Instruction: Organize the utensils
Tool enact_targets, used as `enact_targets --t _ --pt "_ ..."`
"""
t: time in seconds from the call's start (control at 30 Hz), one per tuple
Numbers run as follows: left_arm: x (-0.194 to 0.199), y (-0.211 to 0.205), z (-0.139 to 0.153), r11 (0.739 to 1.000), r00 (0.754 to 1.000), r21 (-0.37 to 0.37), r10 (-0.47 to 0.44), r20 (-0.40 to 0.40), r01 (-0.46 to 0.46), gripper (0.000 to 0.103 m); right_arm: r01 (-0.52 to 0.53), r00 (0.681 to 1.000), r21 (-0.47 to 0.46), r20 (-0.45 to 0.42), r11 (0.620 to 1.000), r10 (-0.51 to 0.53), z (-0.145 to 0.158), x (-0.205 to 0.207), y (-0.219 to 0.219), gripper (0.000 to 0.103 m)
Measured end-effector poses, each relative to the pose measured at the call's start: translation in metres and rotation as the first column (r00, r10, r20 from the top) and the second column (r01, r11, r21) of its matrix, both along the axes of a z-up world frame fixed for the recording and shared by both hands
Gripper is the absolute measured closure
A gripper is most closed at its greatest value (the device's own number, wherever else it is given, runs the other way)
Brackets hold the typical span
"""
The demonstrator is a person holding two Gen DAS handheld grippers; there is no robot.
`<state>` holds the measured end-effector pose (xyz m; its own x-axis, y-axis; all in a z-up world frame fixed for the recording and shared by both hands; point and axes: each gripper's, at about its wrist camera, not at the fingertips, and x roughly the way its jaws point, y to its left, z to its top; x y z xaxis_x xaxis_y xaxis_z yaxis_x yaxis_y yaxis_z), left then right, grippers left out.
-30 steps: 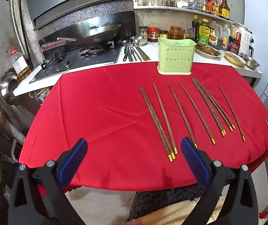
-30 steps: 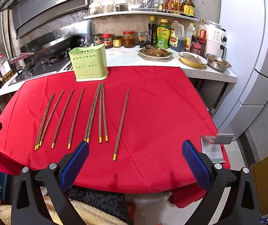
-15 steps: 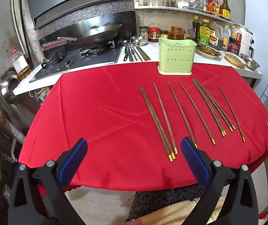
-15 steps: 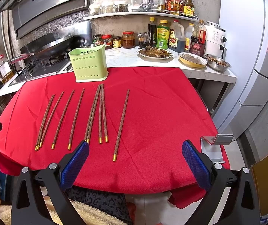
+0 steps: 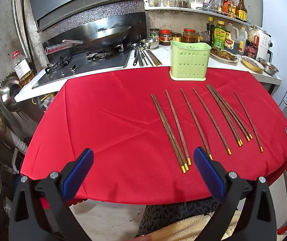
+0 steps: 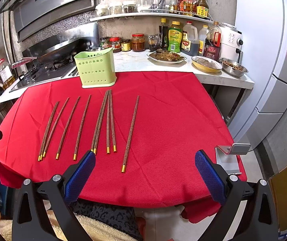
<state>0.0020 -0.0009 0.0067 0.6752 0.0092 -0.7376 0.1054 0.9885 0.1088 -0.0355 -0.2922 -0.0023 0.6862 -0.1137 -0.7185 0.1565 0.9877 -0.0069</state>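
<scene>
Left gripper (image 5: 143, 161): we hold it level with the near edge of the table, jaws spread wide, nothing between them.
Left fingers (image 5: 77, 175): we see blue ribbed pads on black arms, the two angled apart in a V.
Right gripper (image 6: 144, 163): we hold it likewise at the near edge, jaws spread wide, nothing gripped.
Right fingers (image 6: 210, 177): we see blue textured pads on black arms, well apart.
Contact: neither gripper of ours touches anything.
</scene>
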Motion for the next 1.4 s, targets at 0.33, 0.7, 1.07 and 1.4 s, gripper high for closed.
enact_targets --t 0.33,0.7,1.07,1.4 --pt "-0.001 0.002 0.0 1.0 1.0 -0.002 0.002 0.001 -0.002 0.006 0.001 1.0 0.0 0.001 1.0 -0.001 0.001 0.0 0.0 0.006" --pt "0.0 0.003 0.001 1.0 1.0 -0.003 0.006 0.0 -0.006 0.006 -0.001 1.0 0.0 0.0 1.0 0.001 0.0 0.0 0.0 0.006" --pt "0.001 0.005 -0.001 1.0 1.0 -0.005 0.013 -0.006 -0.013 0.006 0.0 1.0 0.004 -0.002 1.0 0.0 -0.001 0.0 0.0 0.006" --pt "0.009 0.014 -0.018 0.998 0.998 -0.016 0.055 -0.043 -0.056 0.006 -0.007 1.0 0.016 -0.002 1.0 0.007 -0.013 0.006 -0.001 0.006"
